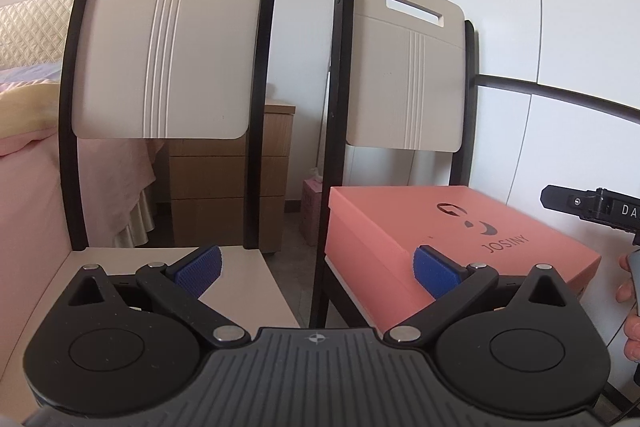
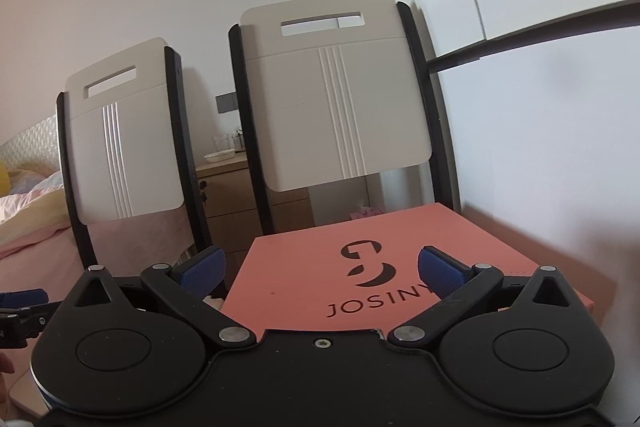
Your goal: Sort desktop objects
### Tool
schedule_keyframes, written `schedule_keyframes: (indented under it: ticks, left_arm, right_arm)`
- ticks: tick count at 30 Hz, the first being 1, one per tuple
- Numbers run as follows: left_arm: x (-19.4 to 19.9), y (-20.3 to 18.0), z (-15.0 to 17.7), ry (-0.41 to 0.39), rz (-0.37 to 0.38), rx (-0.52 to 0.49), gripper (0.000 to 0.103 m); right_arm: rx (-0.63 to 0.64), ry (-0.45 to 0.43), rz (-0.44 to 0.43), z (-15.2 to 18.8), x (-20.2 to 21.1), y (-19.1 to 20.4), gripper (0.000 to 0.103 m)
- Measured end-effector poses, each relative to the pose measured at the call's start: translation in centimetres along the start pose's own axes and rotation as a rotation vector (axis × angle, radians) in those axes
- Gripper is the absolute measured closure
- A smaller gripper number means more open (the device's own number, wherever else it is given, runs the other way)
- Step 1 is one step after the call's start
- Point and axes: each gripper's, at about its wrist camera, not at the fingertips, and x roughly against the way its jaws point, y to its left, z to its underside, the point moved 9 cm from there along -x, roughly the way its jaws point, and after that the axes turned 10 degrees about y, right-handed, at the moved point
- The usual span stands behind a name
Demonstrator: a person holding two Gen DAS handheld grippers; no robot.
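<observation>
Both your left hand-held gripper [image 1: 316, 269] and right hand-held gripper [image 2: 322, 269] gape wide, empty; the pink box [image 2: 360, 251] sits lidded, filling the right chair's seat [image 1: 334, 267].

Bare left chair seat [image 1: 240, 291]; pink box [image 1: 440, 227] opposite

Two chairs [image 1: 160, 59] [image 1: 408, 83], one pink box [image 1: 440, 227], one wooden drawer cabinet [image 1: 228, 179], two claws [image 1: 316, 271] [image 2: 320, 269]
</observation>
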Motion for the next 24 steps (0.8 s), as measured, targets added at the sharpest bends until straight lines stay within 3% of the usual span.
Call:
schedule_keyframes:
  ticks: [11, 24]
  left_arm:
    - [1.8, 3.8, 0.9, 0.012, -0.082, 0.033, 0.0]
    - [5.2, 8.7, 3.5, 0.0, -0.204, 0.099, 0.0]
  right_arm:
    - [0.017, 0.001, -0.094, 1.3, -0.5, 6.2, 0.0]
    - [0.14, -0.029, -0.152, 4.2, -0.5, 12.4, 0.0]
